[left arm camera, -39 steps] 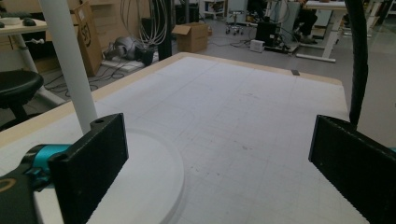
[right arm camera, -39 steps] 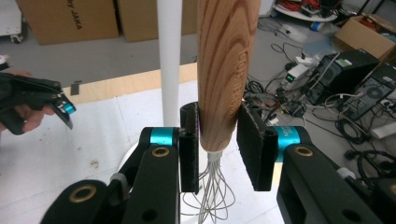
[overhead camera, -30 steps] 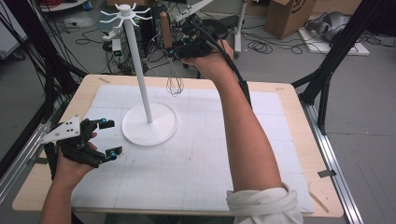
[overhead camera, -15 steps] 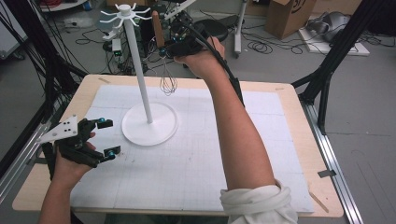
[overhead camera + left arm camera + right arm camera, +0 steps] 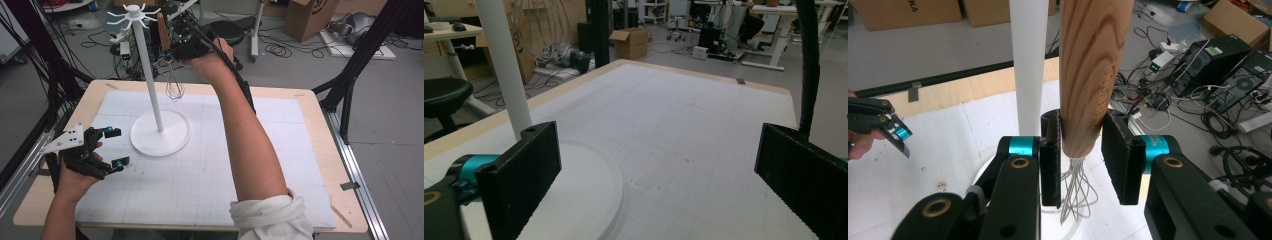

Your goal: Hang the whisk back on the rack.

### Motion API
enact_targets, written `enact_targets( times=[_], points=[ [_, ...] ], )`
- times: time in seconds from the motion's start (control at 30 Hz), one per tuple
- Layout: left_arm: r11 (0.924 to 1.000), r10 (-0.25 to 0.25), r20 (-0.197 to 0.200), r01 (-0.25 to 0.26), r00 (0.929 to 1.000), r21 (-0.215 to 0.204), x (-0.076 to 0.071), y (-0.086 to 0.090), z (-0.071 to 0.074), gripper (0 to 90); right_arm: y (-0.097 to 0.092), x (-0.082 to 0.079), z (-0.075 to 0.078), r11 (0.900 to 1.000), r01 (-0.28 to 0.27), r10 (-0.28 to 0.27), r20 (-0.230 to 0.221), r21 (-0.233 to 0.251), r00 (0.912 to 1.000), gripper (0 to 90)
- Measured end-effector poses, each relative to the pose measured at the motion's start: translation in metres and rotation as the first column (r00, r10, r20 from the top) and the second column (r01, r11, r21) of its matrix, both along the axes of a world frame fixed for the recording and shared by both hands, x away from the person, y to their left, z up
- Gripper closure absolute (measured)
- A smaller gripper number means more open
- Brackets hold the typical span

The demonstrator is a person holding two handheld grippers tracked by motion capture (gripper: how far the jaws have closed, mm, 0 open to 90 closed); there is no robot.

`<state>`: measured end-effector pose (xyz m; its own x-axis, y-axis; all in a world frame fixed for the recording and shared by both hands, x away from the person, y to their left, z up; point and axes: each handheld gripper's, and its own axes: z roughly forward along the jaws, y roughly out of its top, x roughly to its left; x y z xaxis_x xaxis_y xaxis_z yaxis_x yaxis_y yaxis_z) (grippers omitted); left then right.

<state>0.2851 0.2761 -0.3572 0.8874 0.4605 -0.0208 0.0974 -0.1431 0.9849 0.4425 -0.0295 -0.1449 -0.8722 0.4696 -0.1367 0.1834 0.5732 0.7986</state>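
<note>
High at the frame's top centre, the right gripper [image 5: 1080,150] clamps the whisk [image 5: 1088,75] by its wooden handle beside the stand [image 5: 160,132], where it could knock a hook and slip, while the left gripper [image 5: 115,147] waits open at lower left.

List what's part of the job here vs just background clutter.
In the job:
- whisk, wooden handle clamped in right gripper
- white hook stand
- left gripper, open, idle near the stand's base

Background:
- cardboard box
- floor cables
- black stool
</note>
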Motion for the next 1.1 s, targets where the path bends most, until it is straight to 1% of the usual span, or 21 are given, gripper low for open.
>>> enact_targets(
  times=[0.1, 0.23, 0.33, 0.43, 0.47, 0.57, 0.6, 0.63, 0.73, 0.77, 0.87, 0.97, 1.0, 1.07, 1.1],
  points=[
    [1.0, 0.003, -0.001, -0.003, 1.0, -0.001, 0.0, 0.0, 0.0, 5.3, 0.002, 0.0, 0.0, 1.0, 0.0, 0.0, -0.006, 0.008, 1.0, 70.8],
    [1.0, 0.003, -0.002, -0.003, 1.0, -0.001, 0.0, 0.0, 0.0, 5.3, 0.003, 0.001, 0.001, 1.0, 0.004, -0.004, -0.006, -0.001, 1.0, 70.8],
    [1.0, 0.003, -0.003, -0.003, 1.0, -0.003, 0.0, 0.0, -0.001, 5.3, 0.005, 0.0, 0.004, 1.0, 0.002, -0.002, 0.002, 0.005, 1.0, 70.8],
    [1.0, 0.002, -0.002, -0.002, 1.0, 0.002, 0.0, 0.0, -0.001, 5.3, 0.006, 0.0, 0.005, 1.0, 0.005, -0.005, 0.008, -0.008, 1.0, 70.8],
    [1.0, 0.002, -0.003, -0.002, 1.0, 0.003, 0.0, 0.0, -0.001, 5.3, 0.006, 0.001, 0.004, 0.9998, 0.013, -0.013, 0.0, -0.018, 0.9999, 70.7],
    [1.0, 0.001, -0.002, -0.001, 1.0, 0.003, 0.0, -0.001, -0.001, 5.3, 0.007, 0.002, 0.002, 0.9995, 0.02, -0.02, -0.006, -0.024, 0.9998, 70.7],
    [1.0, 0.001, -0.003, -0.001, 1.0, 0.005, 0.0, 0.0, -0.001, 5.3, 0.007, 0.003, 0.0, 0.9996, 0.019, -0.019, -0.009, -0.021, 0.9998, 70.6],
    [1.0, 0.001, -0.003, -0.001, 1.0, 0.004, 0.0, 0.0, -0.001, 5.3, 0.007, 0.003, -0.001, 0.9996, 0.021, -0.021, 0.001, -0.018, 0.9998, 70.5],
    [1.0, -0.001, -0.004, 0.001, 1.0, 0.002, 0.0, 0.0, -0.001, 5.3, 0.007, 0.001, -0.003, 0.9998, 0.012, -0.012, 0.009, -0.013, 0.9999, 69.8],
    [1.0, -0.001, -0.005, 0.001, 1.0, 0.002, 0.0, 0.0, -0.001, 5.3, 0.007, 0.0, -0.004, 0.9999, 0.015, -0.015, 0.019, -0.007, 0.9997, 68.6],
    [1.0, -0.002, -0.005, 0.002, 1.0, 0.004, 0.0, 0.0, -0.001, 5.3, 0.002, -0.003, -0.005, 0.9995, 0.015, -0.016, 0.032, 0.029, 0.9994, 59.9],
    [1.0, -0.002, -0.005, 0.002, 1.0, 0.003, 0.0, 0.0, -0.001, 5.2, -0.001, -0.007, -0.005, 0.9991, 0.004, -0.005, 0.031, 0.042, 0.9995, 58.8],
    [1.0, -0.003, -0.004, 0.003, 1.0, 0.0, 0.0, -0.001, -0.001, 5.3, -0.005, -0.013, -0.005, 0.9987, -0.005, 0.003, 0.05, 0.05, 0.9987, 55.3],
    [1.0, -0.003, -0.007, 0.003, 1.0, 0.002, 0.0, -0.001, -0.001, 5.3, -0.007, -0.015, -0.006, 0.9985, -0.01, 0.007, 0.055, 0.054, 0.9985, 55.0],
    [1.0, -0.003, -0.007, 0.003, 1.0, 0.003, 0.0, -0.001, -0.001, 5.3, -0.011, -0.018, -0.006, 0.9977, -0.017, 0.013, 0.062, 0.066, 0.998, 53.6]
  ],
)
